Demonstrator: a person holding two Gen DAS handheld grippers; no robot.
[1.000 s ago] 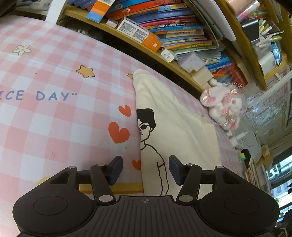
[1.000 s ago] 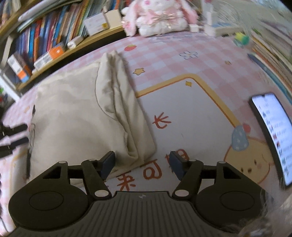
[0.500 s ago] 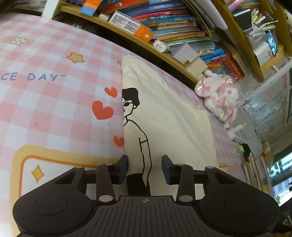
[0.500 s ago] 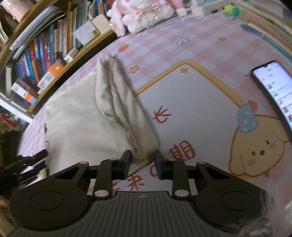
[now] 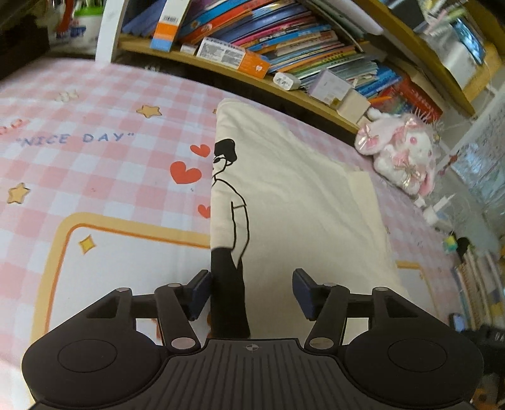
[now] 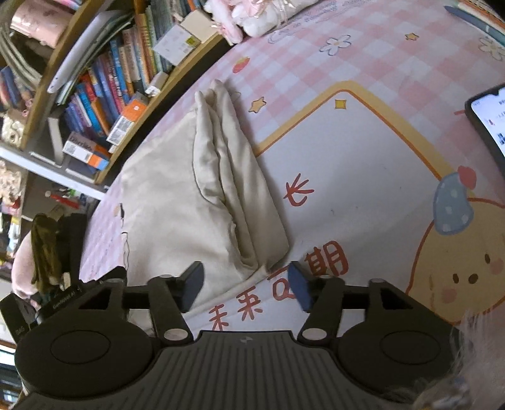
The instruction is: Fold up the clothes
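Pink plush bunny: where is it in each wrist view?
Left wrist: the pink plush bunny lies at right, below the bookshelf, beyond the cream T-shirt.
Right wrist: at the top edge, centre, cut off by the frame.
Shared landmark: the cream T-shirt.

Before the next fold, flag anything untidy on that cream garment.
The cream printed T-shirt lies mostly flat, but its side towards the white panel of the pink checked bedsheet is bunched into uneven ridges with a ragged lower corner, not one clean edge.
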